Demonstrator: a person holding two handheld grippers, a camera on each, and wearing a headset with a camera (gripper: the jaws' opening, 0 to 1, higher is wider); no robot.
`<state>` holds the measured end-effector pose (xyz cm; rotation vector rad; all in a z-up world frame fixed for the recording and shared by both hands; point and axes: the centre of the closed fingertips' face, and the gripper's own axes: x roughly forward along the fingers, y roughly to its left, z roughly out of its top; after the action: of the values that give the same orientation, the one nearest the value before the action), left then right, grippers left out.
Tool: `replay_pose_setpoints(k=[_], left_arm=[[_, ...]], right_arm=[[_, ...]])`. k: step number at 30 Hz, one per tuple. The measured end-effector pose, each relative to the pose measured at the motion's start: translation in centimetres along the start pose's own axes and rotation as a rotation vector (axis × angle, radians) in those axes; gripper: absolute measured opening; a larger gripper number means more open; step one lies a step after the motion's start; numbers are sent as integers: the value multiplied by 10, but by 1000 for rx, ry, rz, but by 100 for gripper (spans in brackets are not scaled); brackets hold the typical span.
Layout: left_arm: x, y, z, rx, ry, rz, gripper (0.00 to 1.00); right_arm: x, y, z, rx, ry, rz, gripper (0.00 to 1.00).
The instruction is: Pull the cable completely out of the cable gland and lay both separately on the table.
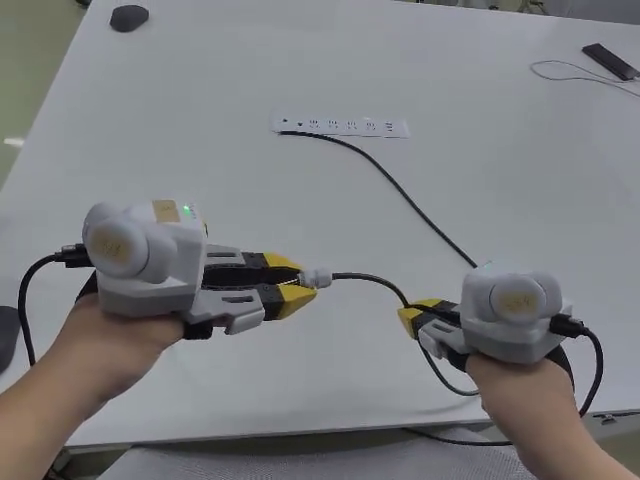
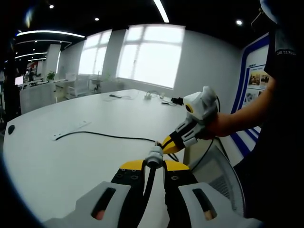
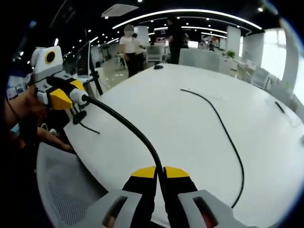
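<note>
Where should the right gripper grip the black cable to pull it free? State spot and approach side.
Grip the black round cable on the straight run just past the white plastic cable gland, coming from the right gripper's side, jaws across it. There the cable lies in line with the gland, which the left gripper clamps.

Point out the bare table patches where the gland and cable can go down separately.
Widest bare table: left of the power strip and black cable, between the mouse and the left gripper. A second patch: right of the cable, below the thin white wire. Crowded: the near edge between it and the right gripper, where the cable loops from the cable gland.
</note>
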<state>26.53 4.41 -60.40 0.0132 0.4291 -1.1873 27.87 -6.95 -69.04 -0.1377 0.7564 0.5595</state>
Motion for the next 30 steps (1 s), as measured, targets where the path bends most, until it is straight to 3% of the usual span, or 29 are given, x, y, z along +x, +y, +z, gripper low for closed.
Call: replay_pose_setpoints(k=[12,15,18,23,30], left_arm=[[0,2,4,-1,-6,10,14],[-1,2,4,0,-4,16,15],[-1,-1,1,0,-2,15,15],[0,-2,-3,-6,8,8,14],[0,-3,-3,-10,13,3,15]], right_arm=[[-12,2,9,-97,-20,-4,4],[-17,15,20,-68,-49,50,9],[-27,22,40,-214,-74,40,13],[-28,47,57,-360,-72,82,17],[-22,76,71,-529,-63,122,15]])
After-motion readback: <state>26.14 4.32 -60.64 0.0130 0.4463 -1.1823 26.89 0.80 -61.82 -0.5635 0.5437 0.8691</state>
